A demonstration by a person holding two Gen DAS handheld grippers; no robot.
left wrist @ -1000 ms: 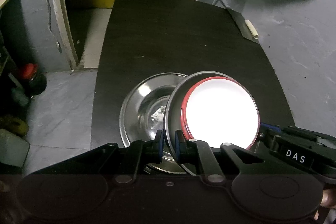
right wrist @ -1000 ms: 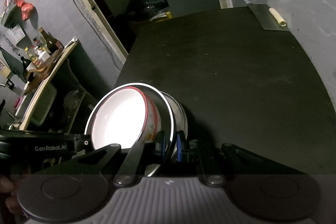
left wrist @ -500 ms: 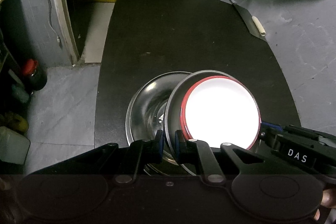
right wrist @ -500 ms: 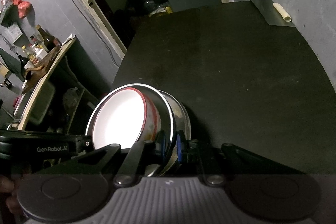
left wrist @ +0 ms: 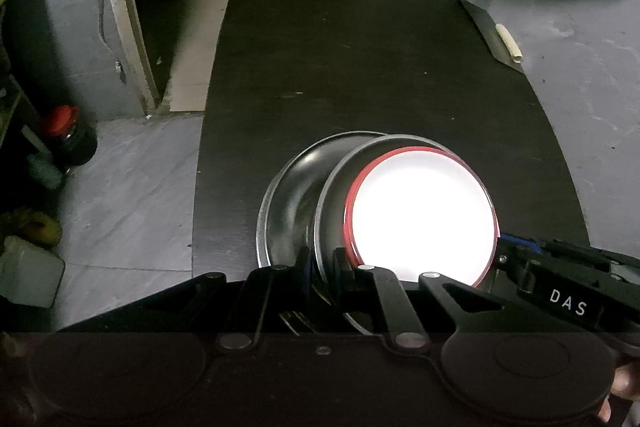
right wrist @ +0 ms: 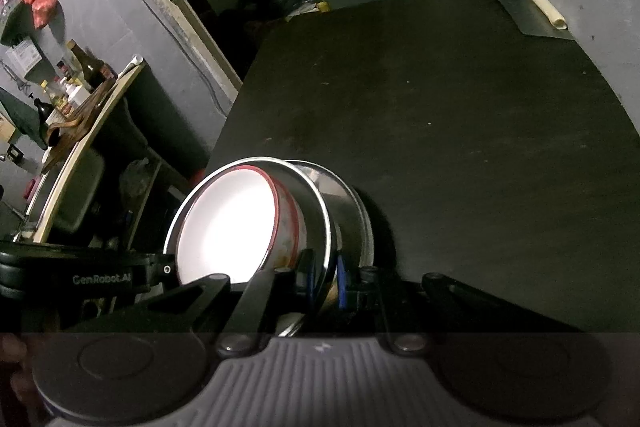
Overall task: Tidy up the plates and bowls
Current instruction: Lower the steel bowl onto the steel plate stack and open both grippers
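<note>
Both of your grippers are clenched on the rim of the same steel bowl: the left gripper (left wrist: pixel 322 265) pinches its near-left edge, the right gripper (right wrist: pixel 325 277) its near-right edge, so the steel bowl (left wrist: pixel 334 211) hangs tilted just ahead of your fingertips. Inside it sits the white bowl (left wrist: pixel 420 215) with the red rim, nested and leaning with it. Directly beyond and below your left jaws lies the wide steel plate (left wrist: pixel 288 203), flat on the dark table (left wrist: pixel 360 67); the held bowl overlaps the plate's right part, and whether its base touches the plate cannot be told.

The step in hand looks like setting the nested pair down into that plate. To do it well, keep both pinches firm and equal, since the grip on a thin rim is small and a slack side would let the bowl swing. Level the bowl before it lands, so the white bowl does not slide out. Shift the pair toward your left jaws until it sits centred over the plate, then lower gently. Let go only when the base rests flat, both sides together.
</note>
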